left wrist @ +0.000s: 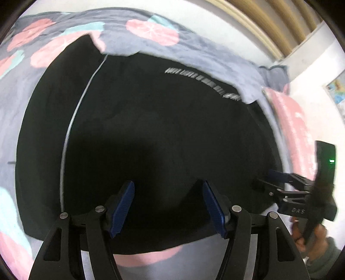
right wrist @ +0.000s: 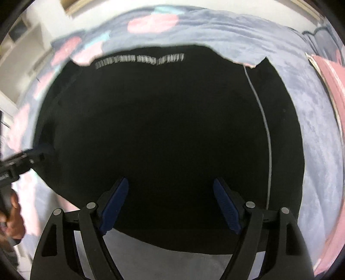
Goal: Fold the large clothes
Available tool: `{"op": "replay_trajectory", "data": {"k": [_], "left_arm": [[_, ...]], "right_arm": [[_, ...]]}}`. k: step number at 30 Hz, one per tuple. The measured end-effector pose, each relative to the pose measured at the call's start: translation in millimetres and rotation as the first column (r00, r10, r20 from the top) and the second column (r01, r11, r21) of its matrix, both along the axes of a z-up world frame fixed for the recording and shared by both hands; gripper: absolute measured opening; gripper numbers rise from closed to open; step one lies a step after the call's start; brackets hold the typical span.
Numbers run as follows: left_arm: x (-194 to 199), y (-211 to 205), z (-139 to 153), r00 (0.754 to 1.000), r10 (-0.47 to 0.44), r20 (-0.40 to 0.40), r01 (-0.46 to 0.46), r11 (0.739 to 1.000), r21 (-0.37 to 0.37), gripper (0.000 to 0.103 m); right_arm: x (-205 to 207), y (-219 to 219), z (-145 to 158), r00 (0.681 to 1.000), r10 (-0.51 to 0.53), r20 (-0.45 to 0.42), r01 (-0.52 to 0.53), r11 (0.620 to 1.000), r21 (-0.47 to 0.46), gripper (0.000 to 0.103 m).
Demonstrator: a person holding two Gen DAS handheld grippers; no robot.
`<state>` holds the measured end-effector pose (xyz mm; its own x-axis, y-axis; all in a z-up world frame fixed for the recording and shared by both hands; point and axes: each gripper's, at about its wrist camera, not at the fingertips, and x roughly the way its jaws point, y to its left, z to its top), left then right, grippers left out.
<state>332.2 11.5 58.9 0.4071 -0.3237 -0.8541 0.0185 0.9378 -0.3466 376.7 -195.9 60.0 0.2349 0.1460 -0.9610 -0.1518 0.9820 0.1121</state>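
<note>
A large black garment (left wrist: 163, 120) lies spread flat on a bed, with a thin white stripe (left wrist: 71, 129) down one side and a row of white lettering (left wrist: 202, 78) near its far end. My left gripper (left wrist: 167, 187) hovers over the garment's near part, open, with nothing between its blue pads (left wrist: 121, 206). In the right wrist view the same garment (right wrist: 168, 120) fills the middle, and my right gripper (right wrist: 170, 183) is open above its near hem, gripping nothing. Each gripper shows in the other's view at the garment's side edge: the right gripper (left wrist: 265, 178) and the left gripper (right wrist: 36, 154), both blurred.
A grey blanket (left wrist: 194, 43) with pink and teal round patterns covers the bed under the garment. A pink pillow (left wrist: 293, 120) lies at the bed's right side. White walls and a wooden slatted panel (left wrist: 269, 19) stand behind. A person's hand (right wrist: 13, 217) holds the left gripper's handle.
</note>
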Motion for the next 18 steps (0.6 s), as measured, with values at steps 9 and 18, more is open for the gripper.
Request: {"op": "replay_trajectory", "data": {"k": [9,18], "left_arm": [[0,-1,-21,1.0,0.008,-0.01,-0.007,1.0,0.029,0.067],[-17,-4,20,1.0,0.011,-0.015,-0.01,0.998,0.057,0.067]], "right_arm": [[-1,3,-13,1.0,-0.014,-0.02,0.013,0.999,-0.035,0.084],[-19,-8,36,0.997,-0.074,0.027,0.074,0.997,0.003,0.084]]}}
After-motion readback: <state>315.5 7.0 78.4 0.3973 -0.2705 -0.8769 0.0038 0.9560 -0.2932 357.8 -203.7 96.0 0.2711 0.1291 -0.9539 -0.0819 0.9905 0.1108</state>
